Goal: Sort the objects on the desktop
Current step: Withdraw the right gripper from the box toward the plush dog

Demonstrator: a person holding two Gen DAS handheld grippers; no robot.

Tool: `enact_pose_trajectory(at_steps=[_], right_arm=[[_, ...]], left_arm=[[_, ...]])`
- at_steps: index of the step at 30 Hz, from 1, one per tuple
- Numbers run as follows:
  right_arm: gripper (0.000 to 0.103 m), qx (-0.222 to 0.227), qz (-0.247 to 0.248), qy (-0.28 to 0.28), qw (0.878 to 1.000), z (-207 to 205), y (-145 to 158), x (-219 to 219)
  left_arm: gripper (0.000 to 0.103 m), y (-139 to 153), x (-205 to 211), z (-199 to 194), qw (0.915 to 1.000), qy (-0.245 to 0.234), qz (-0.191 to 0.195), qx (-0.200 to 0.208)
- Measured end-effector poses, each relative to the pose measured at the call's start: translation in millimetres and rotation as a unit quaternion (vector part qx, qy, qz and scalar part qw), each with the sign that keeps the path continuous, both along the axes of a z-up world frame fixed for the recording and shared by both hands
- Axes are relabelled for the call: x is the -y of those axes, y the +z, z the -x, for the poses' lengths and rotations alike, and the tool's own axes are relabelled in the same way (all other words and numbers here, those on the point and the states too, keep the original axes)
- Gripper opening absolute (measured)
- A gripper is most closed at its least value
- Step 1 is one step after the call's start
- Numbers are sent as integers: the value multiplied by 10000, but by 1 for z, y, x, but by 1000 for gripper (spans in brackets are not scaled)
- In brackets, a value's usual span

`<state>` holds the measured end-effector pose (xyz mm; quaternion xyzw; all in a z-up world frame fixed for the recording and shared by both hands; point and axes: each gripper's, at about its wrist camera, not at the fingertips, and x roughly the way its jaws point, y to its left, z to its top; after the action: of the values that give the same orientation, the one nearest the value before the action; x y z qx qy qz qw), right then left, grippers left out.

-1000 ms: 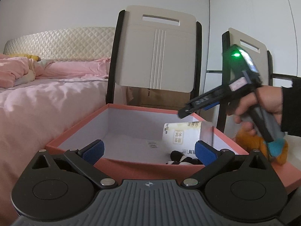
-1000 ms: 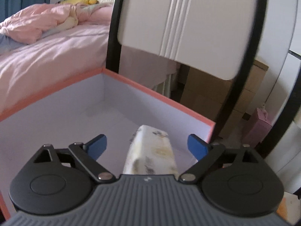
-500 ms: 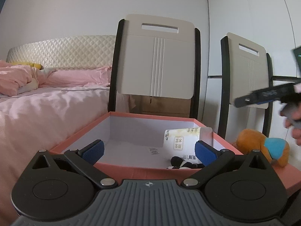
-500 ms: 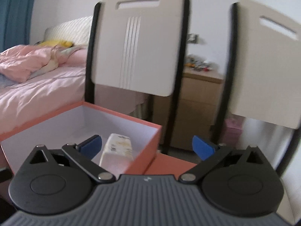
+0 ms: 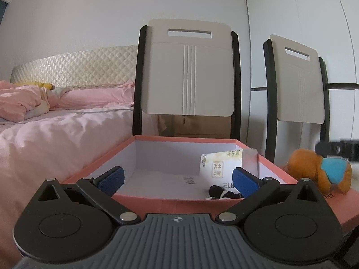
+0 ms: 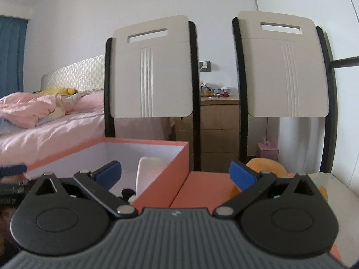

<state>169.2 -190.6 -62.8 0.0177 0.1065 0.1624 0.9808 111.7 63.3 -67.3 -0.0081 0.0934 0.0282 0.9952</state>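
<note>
Left tongs (image 5: 177, 177) gape, released, at the orange box's (image 5: 175, 199) near rim. Inside, at 2 o'clock, the tissue pack (image 5: 221, 164) leans over a black-and-white toy (image 5: 221, 194), already sorted. Right tongs (image 6: 175, 173) gape empty; the orange plush (image 6: 264, 164) at 3 o'clock probably goes next.

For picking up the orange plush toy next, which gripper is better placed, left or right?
Probably the right gripper. It is open, and the orange plush toy sits just beyond its right finger. The left gripper, also open, faces into the box, with the toy far to its side.
</note>
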Motion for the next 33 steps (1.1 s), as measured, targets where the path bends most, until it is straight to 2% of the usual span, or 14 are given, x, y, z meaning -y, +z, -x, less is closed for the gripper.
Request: enact_pose_trajectory(at_steps=[11,33], right_arm=[[103,43,-183,-389,9991,20,-10,1],[103,-21,-291,-482,9984,22,-11,4]], left_arm=[[103,-2,4,2,9999,-95,-62,-33],[103,-4,8,4,9998,-154,-86,-50]])
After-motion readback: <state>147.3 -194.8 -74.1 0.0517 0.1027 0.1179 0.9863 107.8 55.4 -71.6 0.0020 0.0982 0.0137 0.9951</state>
